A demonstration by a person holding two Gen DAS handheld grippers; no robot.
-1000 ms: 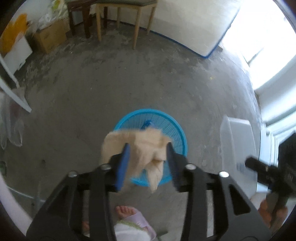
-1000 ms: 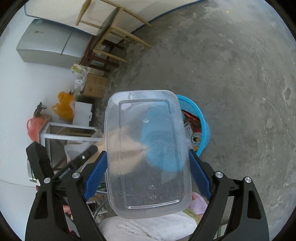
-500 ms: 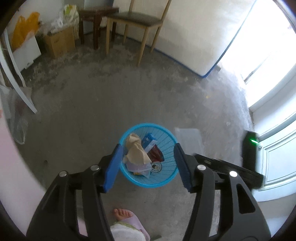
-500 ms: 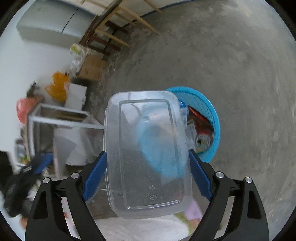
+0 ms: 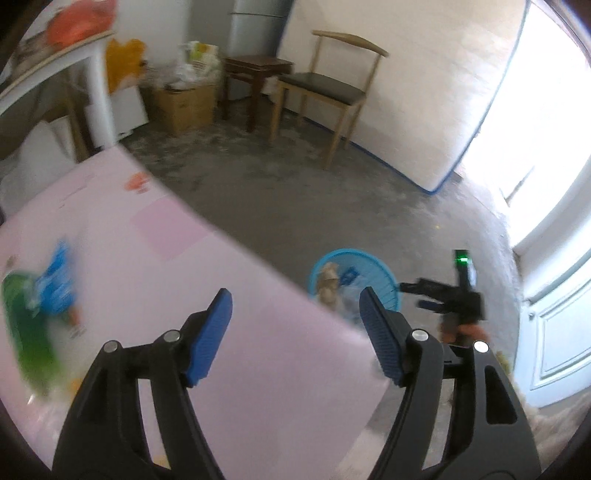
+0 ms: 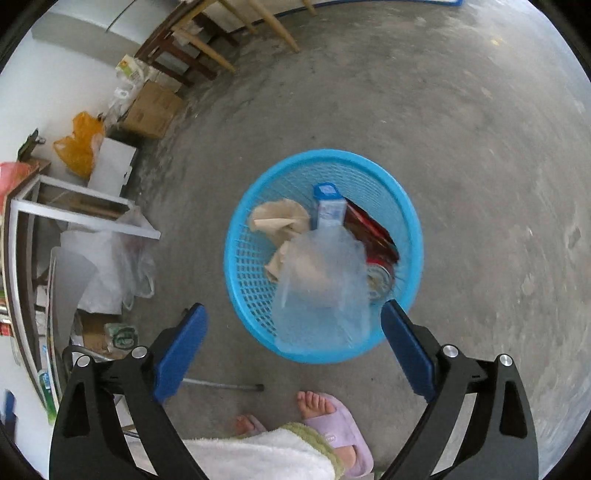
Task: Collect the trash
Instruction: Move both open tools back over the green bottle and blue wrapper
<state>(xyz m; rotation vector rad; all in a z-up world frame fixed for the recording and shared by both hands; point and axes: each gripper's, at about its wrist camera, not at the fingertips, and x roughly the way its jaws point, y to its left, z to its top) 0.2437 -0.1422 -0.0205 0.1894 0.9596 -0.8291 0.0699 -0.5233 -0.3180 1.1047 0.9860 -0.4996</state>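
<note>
Clear plastic container now dropped into blue basket; both jaws opening, empty.

A lived-in home's spare room: bare concrete floor, a wooden chair, a mattress propped against the wall, a cardboard box, a refrigerator.

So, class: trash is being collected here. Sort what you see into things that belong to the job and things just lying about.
Belongs to the job:
- blue basket
- clear plastic container
- crumpled brown paper
- green-and-blue litter, blurred

Just lying about:
- wooden chair
- cardboard box
- orange bag
</note>
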